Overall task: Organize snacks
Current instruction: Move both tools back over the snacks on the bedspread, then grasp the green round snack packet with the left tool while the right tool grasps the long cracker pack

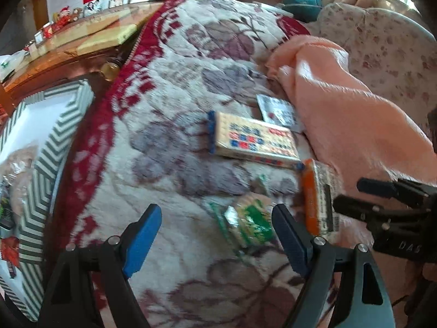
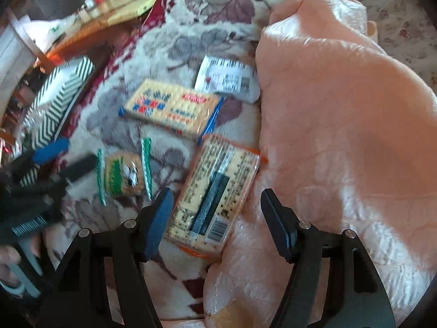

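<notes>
Snack packs scattered on a floral blanket [image 1: 174, 87], both hand-held grippers released.
Left hand-held gripper [image 1: 217, 235] straddles the green cookie pack [image 1: 247, 224]; right hand-held gripper [image 2: 217, 218] hovers over the orange cracker pack [image 2: 215, 191], with a peach blanket [image 2: 341, 125] crowding it.

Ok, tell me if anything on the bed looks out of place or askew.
Four snacks lie loose on the floral blanket, at mixed angles, not in the striped box. The orange-edged cracker pack lies label side down, against the peach blanket. The white packet is partly tucked under that blanket. Nothing looks spilled or torn.
</notes>
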{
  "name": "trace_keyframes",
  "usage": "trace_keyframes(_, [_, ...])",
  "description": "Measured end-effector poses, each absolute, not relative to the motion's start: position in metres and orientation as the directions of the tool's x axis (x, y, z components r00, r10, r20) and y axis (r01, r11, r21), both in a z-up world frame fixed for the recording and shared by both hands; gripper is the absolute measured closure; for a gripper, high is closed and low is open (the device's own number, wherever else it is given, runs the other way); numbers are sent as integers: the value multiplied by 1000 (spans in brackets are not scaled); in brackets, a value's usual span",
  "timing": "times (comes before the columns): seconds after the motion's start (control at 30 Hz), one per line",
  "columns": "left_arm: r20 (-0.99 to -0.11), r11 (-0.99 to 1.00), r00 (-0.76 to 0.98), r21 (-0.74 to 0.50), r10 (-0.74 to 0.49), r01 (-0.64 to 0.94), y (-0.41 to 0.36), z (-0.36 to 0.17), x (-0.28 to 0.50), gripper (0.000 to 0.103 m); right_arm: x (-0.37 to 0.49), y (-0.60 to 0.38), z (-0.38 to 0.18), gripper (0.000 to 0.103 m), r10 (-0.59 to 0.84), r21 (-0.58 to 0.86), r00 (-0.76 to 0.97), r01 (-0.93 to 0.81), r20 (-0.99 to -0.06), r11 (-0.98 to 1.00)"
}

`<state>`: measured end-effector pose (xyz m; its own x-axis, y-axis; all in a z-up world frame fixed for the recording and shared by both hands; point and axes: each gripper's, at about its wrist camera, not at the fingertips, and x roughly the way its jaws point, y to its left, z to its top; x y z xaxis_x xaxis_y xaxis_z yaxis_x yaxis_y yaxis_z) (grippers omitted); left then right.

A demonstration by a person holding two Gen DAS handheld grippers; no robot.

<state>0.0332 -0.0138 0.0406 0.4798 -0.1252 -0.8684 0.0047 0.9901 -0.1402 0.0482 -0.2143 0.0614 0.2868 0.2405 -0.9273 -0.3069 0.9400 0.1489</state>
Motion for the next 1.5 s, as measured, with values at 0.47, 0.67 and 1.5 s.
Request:
trace_keyframes(0.47, [-900,991,419,-134,-119,-6,-44,15,47,19,53,-219,56,36,269,200,270,-257,-925,945])
trace_keyframes(0.67, [-897,992,425,-127,-120,13,-43,10,48,41,53,-219,54,36,267,199,264,-259,-927,945])
trace_keyframes(1.5, [-872,995,483,-97,-77,-17,-4,24,22,49,59,-196,3,31,258,211,247,-203,-934,956])
